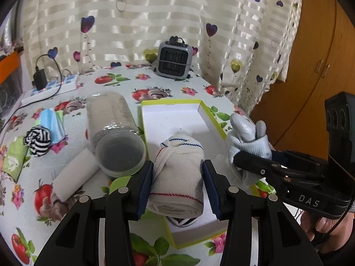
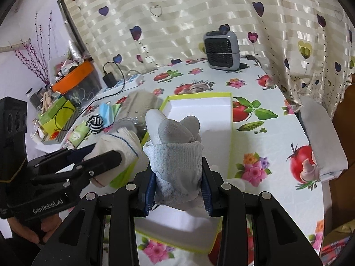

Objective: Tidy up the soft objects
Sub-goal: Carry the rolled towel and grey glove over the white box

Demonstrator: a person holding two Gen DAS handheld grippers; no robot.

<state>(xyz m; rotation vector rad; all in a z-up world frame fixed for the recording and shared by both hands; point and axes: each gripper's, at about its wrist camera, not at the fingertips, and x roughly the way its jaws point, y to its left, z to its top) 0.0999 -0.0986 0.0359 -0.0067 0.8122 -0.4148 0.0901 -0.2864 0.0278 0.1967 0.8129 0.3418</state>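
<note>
My left gripper [image 1: 177,166] is shut on a rolled beige bandage [image 1: 179,177] with red and blue stitching. It hangs over the near part of a white box with a lime-green rim [image 1: 168,103]. A black-and-white striped piece [image 1: 182,221] lies in the box under the roll. My right gripper [image 2: 177,170] is shut on a balled grey and white work glove [image 2: 175,146] above the same box [image 2: 199,94]. In the left wrist view the glove [image 1: 248,137] hovers at the box's right edge. The bandage [image 2: 119,141] sits left of the glove in the right wrist view.
Left of the box lie a clear plastic jar with beige cloth inside [image 1: 111,122], a white foam roll [image 1: 75,173], a striped sock ball [image 1: 37,139], a blue cloth [image 1: 52,122] and a green cloth [image 1: 13,157]. A grey fan heater [image 1: 174,59] stands at the back, a power strip [image 1: 51,88] back left, a white folded cloth [image 2: 321,137] at the right edge.
</note>
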